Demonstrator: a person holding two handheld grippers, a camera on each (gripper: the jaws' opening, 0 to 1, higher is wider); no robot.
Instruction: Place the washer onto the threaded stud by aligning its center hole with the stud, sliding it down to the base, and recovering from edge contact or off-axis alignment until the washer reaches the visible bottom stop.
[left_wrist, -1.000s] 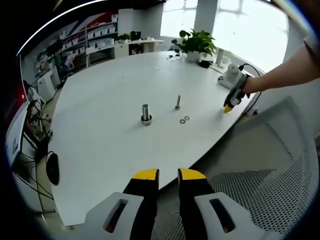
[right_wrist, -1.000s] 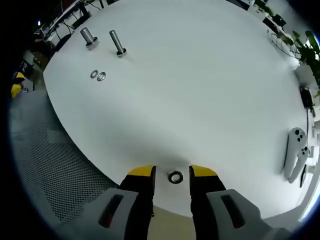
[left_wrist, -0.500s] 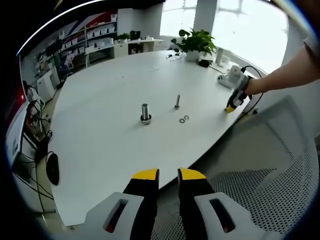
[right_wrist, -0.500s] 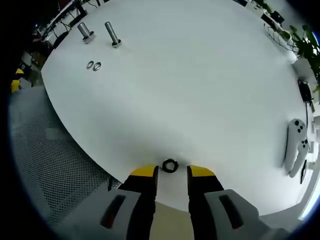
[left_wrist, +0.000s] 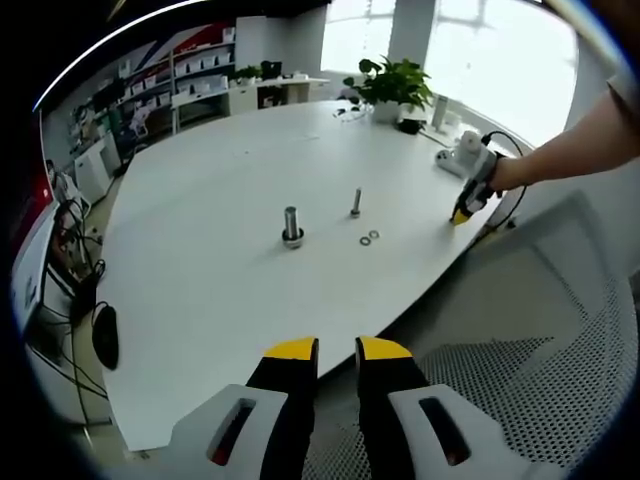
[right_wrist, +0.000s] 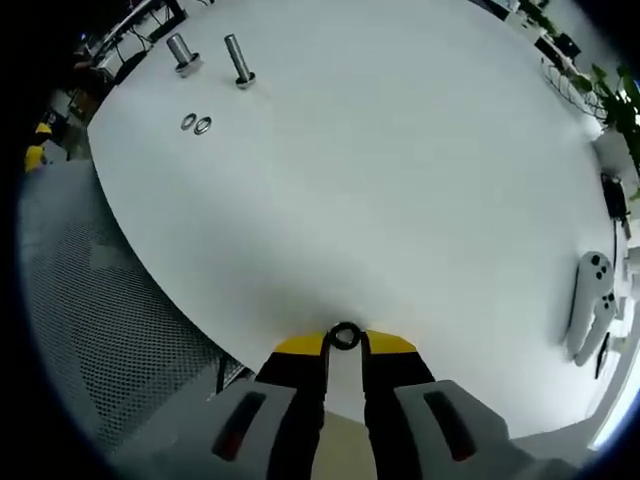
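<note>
My right gripper (right_wrist: 344, 343) is shut on a small dark washer (right_wrist: 345, 335), pinched between its yellow fingertips just above the near edge of the white table (right_wrist: 400, 170). Far off at the upper left stand a thick threaded stud (right_wrist: 181, 52) and a thinner stud (right_wrist: 239, 60), with two loose washers (right_wrist: 196, 124) lying before them. In the left gripper view the thick stud (left_wrist: 291, 227), thin stud (left_wrist: 356, 203) and two washers (left_wrist: 369, 239) sit mid-table. My left gripper (left_wrist: 337, 349) hangs shut and empty off the table's near edge. The right gripper (left_wrist: 460, 214) shows at the table's right edge, in a person's hand.
White game controllers (right_wrist: 594, 300) lie at the table's right side. A potted plant (left_wrist: 392, 85) and cables stand at the far end. A mesh chair (left_wrist: 530, 390) is under my left gripper. Shelves and desks line the room's back.
The right jaws have closed on the washer that lay between them on the table. The left gripper has stayed still.
</note>
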